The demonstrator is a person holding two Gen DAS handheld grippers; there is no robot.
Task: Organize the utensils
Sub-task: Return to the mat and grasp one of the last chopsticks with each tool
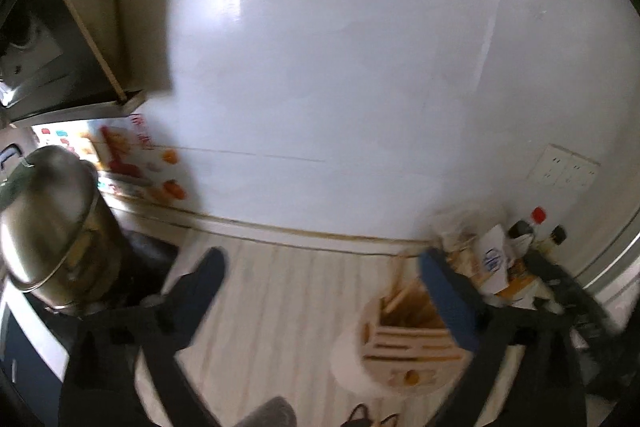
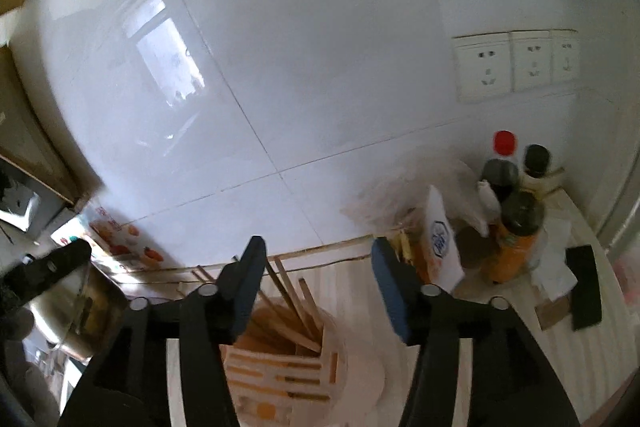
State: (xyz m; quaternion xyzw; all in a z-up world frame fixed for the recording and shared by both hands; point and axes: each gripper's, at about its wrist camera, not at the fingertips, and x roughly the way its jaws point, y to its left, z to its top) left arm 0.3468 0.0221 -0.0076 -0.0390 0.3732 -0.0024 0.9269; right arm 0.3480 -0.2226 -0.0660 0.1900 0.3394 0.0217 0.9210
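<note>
Left wrist view: the left gripper has its fingers spread wide over bare countertop, pinching nothing; the wooden utensil holder with its chopsticks sits at five o'clock, partly behind the right finger. A steel pot crowds nine o'clock, so any swing should likely favour the middle. Right wrist view: the right gripper stands partly spread, empty, the holder below at six o'clock. Bottles at three o'clock narrow the room; descending straight seems safest.
</note>
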